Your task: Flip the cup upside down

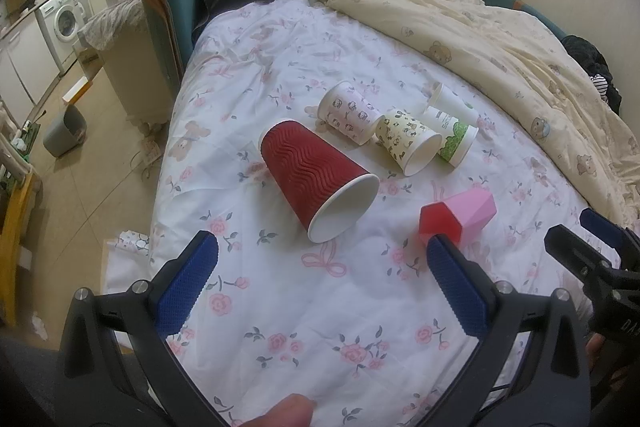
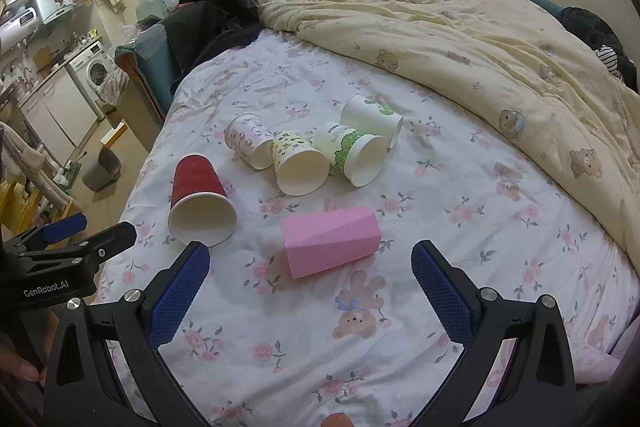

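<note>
While cups lie sideways on the bed [image 2: 440, 227], we hover.
Both grippers' fingers [image 1: 188, 283] [image 2: 440, 287] gape, released, ready for red cup [image 1: 316, 175] and pink cup [image 2: 330, 241].

Six cups [image 2: 330, 241] on their sides on bedsheet [image 2: 440, 227]

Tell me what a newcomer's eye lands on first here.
A large ribbed red paper cup lies on its side mid-bed on the floral white sheet, mouth toward the camera. Right of it lies a faceted pink plastic cup, with four patterned paper cups clustered behind. Both open blue-padded claws frame the foreground.
</note>
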Available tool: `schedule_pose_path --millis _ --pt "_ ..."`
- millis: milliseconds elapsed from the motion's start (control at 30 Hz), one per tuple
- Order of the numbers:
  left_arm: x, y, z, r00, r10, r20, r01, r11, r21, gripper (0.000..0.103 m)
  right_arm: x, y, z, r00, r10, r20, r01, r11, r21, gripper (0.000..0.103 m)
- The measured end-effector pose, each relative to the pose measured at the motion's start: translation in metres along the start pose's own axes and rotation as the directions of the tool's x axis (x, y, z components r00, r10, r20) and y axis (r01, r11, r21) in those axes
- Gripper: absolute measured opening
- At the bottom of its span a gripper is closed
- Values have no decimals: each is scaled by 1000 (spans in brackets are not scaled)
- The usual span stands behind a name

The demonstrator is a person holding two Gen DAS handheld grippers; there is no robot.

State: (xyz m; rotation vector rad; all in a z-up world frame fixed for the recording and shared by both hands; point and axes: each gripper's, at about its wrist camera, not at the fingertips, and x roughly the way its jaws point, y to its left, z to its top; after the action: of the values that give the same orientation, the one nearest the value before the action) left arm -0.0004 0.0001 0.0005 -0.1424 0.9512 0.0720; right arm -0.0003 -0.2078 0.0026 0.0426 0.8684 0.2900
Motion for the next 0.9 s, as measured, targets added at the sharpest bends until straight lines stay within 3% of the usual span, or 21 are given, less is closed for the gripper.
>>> schedule_pose_path --millis 900 --pt "-2 10 -7 1000 -3 -7 3 1000 -3 103 0 -5 0 1000 -2 -4 2 1000 25 103"
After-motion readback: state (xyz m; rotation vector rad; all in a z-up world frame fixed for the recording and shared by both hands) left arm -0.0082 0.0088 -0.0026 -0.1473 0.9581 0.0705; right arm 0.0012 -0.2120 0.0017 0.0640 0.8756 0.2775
